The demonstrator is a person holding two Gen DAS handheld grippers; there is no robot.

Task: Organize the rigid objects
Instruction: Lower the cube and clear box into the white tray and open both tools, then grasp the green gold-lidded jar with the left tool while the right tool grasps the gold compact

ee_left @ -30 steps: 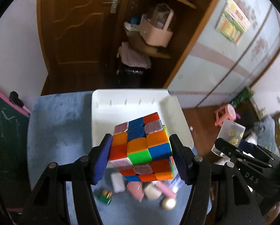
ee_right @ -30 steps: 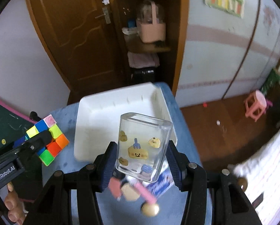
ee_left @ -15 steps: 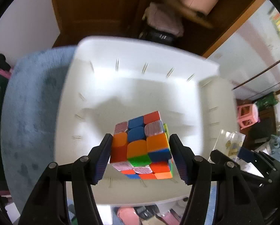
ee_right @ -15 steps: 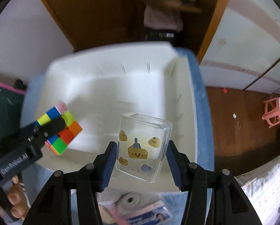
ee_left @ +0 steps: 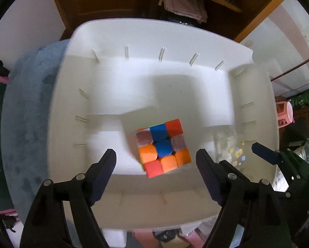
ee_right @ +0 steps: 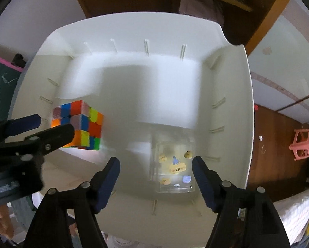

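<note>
Two things dropped in the white bin (ee_left: 146, 35).
Both tongs, left (ee_left: 155, 166) and right (ee_right: 155, 174), gape wide, empty; cube (ee_left: 163, 147) and clear box (ee_right: 173, 165) lie inside. Best lifted straight up, clear of the rim.

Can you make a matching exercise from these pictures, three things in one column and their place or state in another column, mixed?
Things:
1. cube
2. clear box
3. left tongs

Place or state:
A. open, holding nothing
B. in the left part of the white bin
C. in the right part of the bin, printed with small yellow figures

Pairs: 1-B, 2-C, 3-A
</note>
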